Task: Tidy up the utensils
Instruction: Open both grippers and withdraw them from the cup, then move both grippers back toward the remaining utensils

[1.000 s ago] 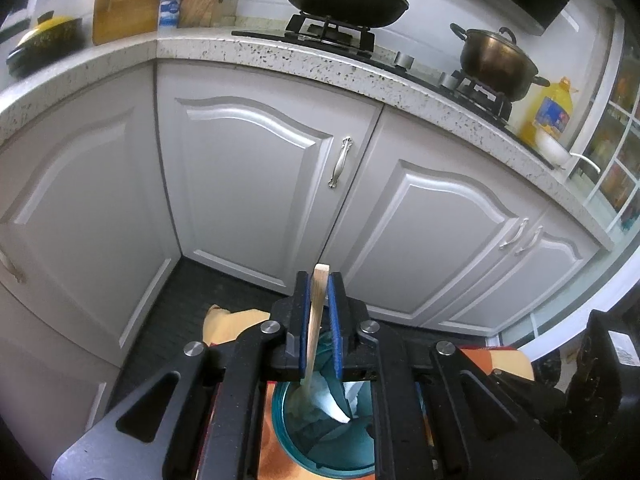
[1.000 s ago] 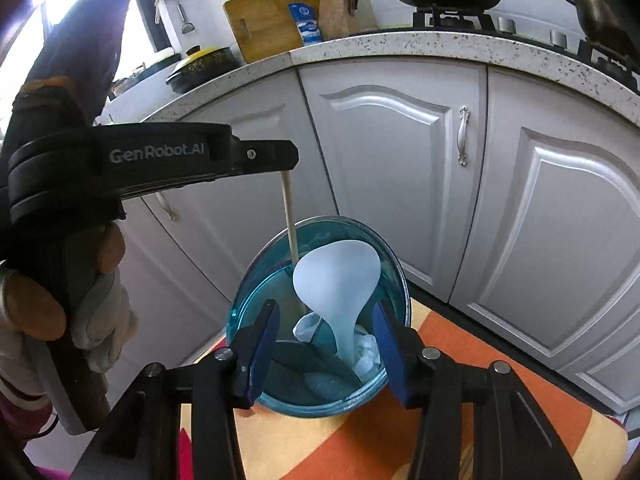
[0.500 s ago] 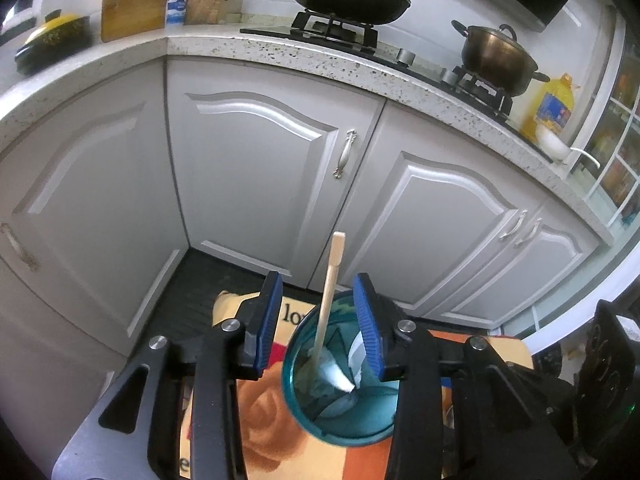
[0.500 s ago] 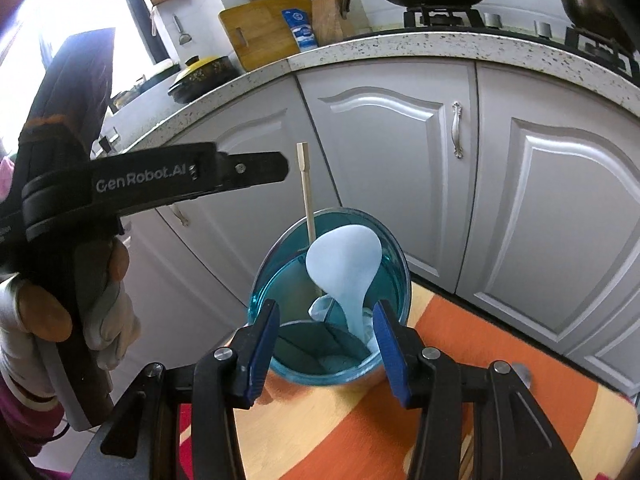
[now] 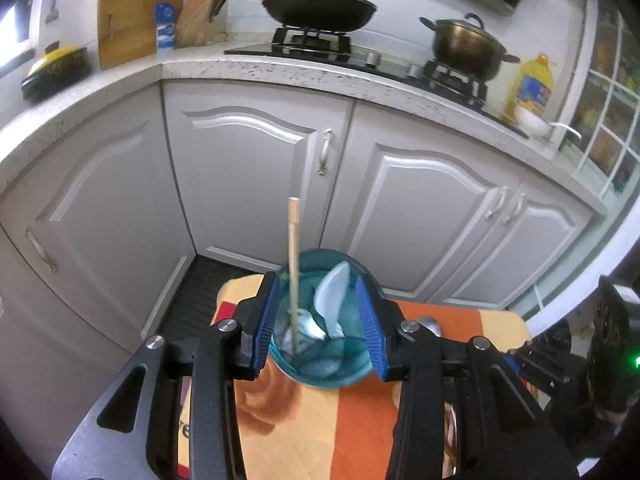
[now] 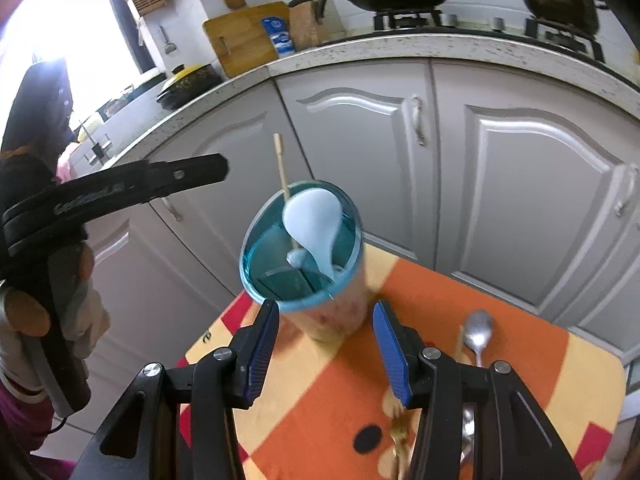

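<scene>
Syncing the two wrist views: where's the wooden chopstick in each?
Left wrist: wooden chopstick just left of centre, standing in the teal cup, between the open left claw's pads.
Right wrist: chopstick above centre, poking past the cup's far rim.
Shared landmark: black wok on the stove.

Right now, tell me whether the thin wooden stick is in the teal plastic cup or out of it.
In. The thin wooden stick stands with its lower end inside the teal plastic cup, beside a pale blue spoon; neither gripper touches it.

Left tool (image 5: pixel 318 320) jaws just opened wide, empty; right tool (image 6: pixel 326 350) jaws parted, empty, angled down.
</scene>
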`<state>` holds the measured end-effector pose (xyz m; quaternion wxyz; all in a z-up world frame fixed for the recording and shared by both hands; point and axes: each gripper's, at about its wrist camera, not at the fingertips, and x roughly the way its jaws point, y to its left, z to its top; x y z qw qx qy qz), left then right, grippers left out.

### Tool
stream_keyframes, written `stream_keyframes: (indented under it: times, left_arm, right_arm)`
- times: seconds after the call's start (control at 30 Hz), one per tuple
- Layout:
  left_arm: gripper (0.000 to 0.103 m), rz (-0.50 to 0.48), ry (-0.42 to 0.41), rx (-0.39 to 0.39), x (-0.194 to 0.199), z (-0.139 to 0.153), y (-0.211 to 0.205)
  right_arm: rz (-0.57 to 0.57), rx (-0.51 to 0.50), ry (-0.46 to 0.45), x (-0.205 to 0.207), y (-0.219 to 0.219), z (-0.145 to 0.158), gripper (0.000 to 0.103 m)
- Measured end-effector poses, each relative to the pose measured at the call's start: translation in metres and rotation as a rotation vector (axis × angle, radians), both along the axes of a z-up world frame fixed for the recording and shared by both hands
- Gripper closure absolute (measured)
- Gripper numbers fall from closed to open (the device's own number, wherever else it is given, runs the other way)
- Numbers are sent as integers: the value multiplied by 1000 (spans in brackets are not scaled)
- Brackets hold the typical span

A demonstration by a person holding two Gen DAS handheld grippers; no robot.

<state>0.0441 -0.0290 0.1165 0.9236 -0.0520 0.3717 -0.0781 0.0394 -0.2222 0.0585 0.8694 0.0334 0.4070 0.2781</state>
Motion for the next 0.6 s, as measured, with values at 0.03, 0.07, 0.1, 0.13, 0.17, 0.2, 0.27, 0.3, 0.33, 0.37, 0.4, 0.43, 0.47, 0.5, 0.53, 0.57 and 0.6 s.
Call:
stream_keyframes:
  times: [0.03, 0.07, 0.1, 0.13, 0.17, 0.2, 0.27, 0.3, 0.33, 0.37, 0.4, 0.43, 0.47, 0.5, 0.53, 0.57, 0.6]
  left_arm:
    - [64, -7, -4, 3, -5, 1, -4]
    - [64, -11, -6, 7, -8, 1, -8]
    - [64, -17, -7, 11, -12, 2, -12]
    - [64, -26, -8, 14, -17, 1, -17]
    - [64, -32, -6, 16, -20, 1, -20]
    - [64, -40, -2, 18, -23, 0, -24]
    - [64, -58, 8, 16, -28, -1, -32]
    - [64, -66, 13, 13, -30, -2, -35]
    - [64, -75, 19, 9, -34, -3, -38]
    - [64, -83, 24, 6, -36, -4, -41]
    - [64, -92, 29, 2, -38, -5, -44]
    - [64, -100, 38, -4, -41, -7, -48]
    - [64, -105, 44, -9, -42, -9, -50]
    - [64, -114, 55, -19, -44, -12, -53]
    - [64, -125, 67, -27, -46, -16, -56]
    - [64, -133, 78, -30, -48, -19, -59]
    - [64, -142, 92, -34, -49, -24, -63]
  right_arm:
    - [-11, 0, 3, -4, -6, 0, 56]
    - [-19, 0, 5, -7, -10, -1, 56]
    - [-29, 0, 8, -11, -16, -1, 56]
    - [-38, -1, 12, -15, -21, -2, 56]
    - [-46, -4, 16, -18, -24, -3, 56]
    - [-53, -7, 20, -21, -29, -4, 56]
    - [-66, -14, 27, -29, -39, -7, 55]
    - [-74, -21, 31, -33, -44, -9, 55]
    - [-82, -29, 35, -37, -49, -10, 55]
    - [-91, -34, 38, -41, -55, -12, 55]
    - [-102, -36, 45, -44, -61, -15, 55]
    - [-115, -35, 54, -47, -68, -18, 54]
    - [-125, -33, 62, -49, -75, -20, 54]
    - [-137, -32, 71, -52, -82, -23, 54]
    - [-148, -33, 81, -55, -88, -27, 54]
    - [-157, -36, 88, -57, -92, -30, 54]
    - [-168, -41, 99, -59, -97, -35, 54]
